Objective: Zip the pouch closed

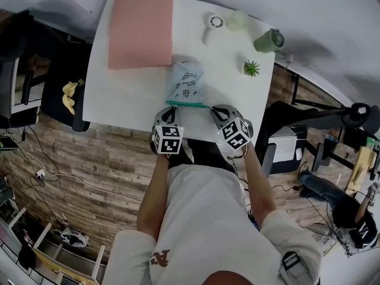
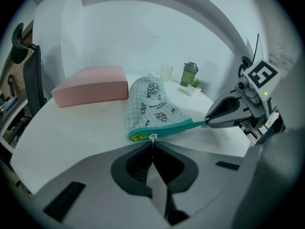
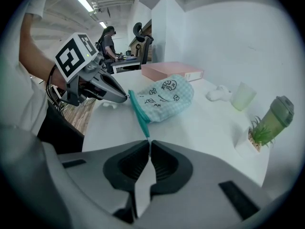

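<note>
A pale checked pouch [image 1: 186, 81] with printed drawings and a teal zipper [image 1: 187, 104] lies near the front edge of the white table [image 1: 119, 94]. My left gripper [image 1: 171, 108] is shut on the small silver zipper pull [image 2: 153, 137] near the pouch's left end. Left of the pull, a short stretch of yellow lining [image 2: 137, 137] shows. My right gripper [image 1: 211, 108] is shut on the teal tail of the zipper [image 3: 141, 120] at the other end. The zipper is stretched taut between the two. In the left gripper view the right gripper [image 2: 208, 123] pinches that tail.
A pink box [image 1: 141, 29] sits behind the pouch at the back left. A green bottle [image 1: 269, 40], a small potted plant [image 1: 252, 69], a translucent cup [image 1: 237, 20] and a white object [image 1: 212, 25] stand at the back right. An office chair [image 1: 59, 82] is left of the table.
</note>
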The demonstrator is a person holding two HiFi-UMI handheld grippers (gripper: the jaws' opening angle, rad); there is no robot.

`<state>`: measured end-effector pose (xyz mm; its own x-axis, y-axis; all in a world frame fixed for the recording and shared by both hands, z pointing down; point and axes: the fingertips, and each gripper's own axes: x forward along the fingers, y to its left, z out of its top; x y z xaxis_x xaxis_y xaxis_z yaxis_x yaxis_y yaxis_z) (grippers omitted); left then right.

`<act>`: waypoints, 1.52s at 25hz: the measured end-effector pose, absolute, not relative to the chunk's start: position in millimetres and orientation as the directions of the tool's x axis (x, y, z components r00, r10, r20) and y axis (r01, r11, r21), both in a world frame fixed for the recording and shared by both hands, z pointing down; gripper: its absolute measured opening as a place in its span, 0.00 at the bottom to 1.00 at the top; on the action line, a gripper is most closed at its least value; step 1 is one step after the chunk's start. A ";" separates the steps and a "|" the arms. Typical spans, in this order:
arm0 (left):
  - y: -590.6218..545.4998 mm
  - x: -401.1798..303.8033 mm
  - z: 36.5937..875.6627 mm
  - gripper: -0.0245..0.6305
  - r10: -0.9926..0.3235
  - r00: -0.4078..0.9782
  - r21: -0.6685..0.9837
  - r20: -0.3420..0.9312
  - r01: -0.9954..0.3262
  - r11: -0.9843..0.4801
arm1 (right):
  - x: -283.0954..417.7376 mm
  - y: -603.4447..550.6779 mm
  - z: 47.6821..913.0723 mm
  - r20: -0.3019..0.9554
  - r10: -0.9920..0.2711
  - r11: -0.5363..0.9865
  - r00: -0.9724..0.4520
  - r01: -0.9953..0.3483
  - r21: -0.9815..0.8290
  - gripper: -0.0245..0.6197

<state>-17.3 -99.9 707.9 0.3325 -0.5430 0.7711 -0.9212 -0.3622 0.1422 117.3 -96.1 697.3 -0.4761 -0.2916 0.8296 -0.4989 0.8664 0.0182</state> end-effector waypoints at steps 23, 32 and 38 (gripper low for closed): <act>-103.3 -32.9 714.4 0.03 -0.526 0.335 0.131 0.782 -0.913 -0.387 | 120.5 -97.3 703.9 0.836 -0.314 0.843 -0.450 -0.537 0.027 0.07; -101.2 -33.8 716.3 0.05 -0.517 0.346 0.116 0.783 -0.898 -0.425 | 119.0 -96.9 706.0 0.838 -0.340 0.834 -0.426 -0.549 0.059 0.13; -101.1 -29.1 704.2 0.23 -0.538 0.401 0.161 0.741 -0.884 -0.438 | 117.7 -103.6 692.6 0.782 -0.395 0.772 -0.483 -0.636 -0.002 0.25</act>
<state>-29.1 -101.1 704.2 0.4014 -0.5379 0.7413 -0.8844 -0.4382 0.1610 117.7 -103.6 692.6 -0.4826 -0.3949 0.7817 -0.6355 0.7721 -0.0024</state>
